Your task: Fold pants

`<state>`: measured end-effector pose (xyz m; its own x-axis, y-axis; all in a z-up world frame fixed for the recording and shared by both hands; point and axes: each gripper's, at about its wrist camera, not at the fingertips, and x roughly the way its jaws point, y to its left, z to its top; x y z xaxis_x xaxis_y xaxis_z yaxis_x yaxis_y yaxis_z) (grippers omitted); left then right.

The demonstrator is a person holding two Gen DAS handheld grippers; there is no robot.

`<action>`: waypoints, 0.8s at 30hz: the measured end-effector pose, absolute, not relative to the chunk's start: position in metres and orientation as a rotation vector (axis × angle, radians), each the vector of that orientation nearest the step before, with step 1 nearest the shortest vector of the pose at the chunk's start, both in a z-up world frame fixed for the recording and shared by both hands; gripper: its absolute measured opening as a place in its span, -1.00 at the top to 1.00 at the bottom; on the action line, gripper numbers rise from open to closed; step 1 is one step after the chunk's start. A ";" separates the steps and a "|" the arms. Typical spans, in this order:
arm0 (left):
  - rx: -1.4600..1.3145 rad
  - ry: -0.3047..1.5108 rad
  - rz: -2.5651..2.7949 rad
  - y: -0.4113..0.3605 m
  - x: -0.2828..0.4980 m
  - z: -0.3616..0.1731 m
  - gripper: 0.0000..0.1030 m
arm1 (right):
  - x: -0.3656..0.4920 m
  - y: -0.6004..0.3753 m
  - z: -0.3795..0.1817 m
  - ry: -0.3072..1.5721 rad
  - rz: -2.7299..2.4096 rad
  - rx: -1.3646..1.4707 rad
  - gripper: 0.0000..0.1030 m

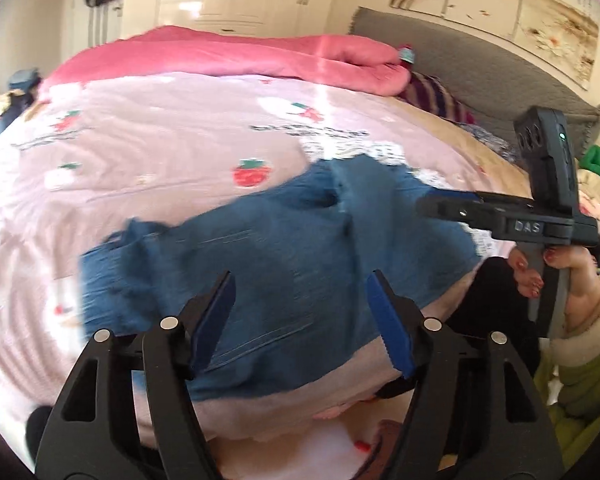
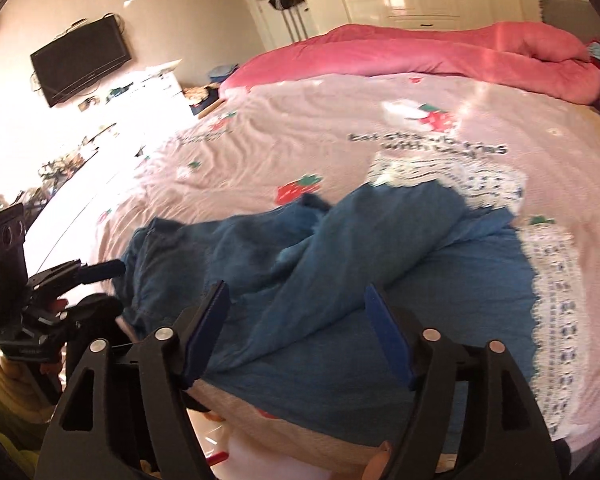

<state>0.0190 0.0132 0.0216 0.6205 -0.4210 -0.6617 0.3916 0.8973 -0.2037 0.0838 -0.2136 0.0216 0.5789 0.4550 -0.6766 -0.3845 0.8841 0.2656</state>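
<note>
Two hand-held grippers over one pair of blue pants (image 1: 284,248) lying rumpled and partly folded on the bed (image 1: 148,136), near its front edge; strawberry-print pink sheet under them, pink quilt (image 1: 228,54) bunched along the far side. Left hand-held gripper (image 1: 302,322): jaws spread wide, blue pads clear of the cloth, nothing held; it hangs just above the pants. Right hand-held gripper (image 2: 296,330): jaws likewise wide apart, empty, above the denim. In the left wrist view, a hand (image 1: 556,276) grips the right tool's handle; frames blurred.
</note>
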 end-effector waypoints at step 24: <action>-0.171 0.996 -0.676 -0.070 0.112 -0.044 0.48 | 0.251 -0.171 0.016 0.921 0.452 -0.306 -0.76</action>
<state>0.1115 -0.0705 -0.0437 0.3608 -0.5965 -0.7169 0.4463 0.7854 -0.4289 0.2509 -0.1714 0.0156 0.5221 0.2425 -0.8177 -0.4983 0.8648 -0.0617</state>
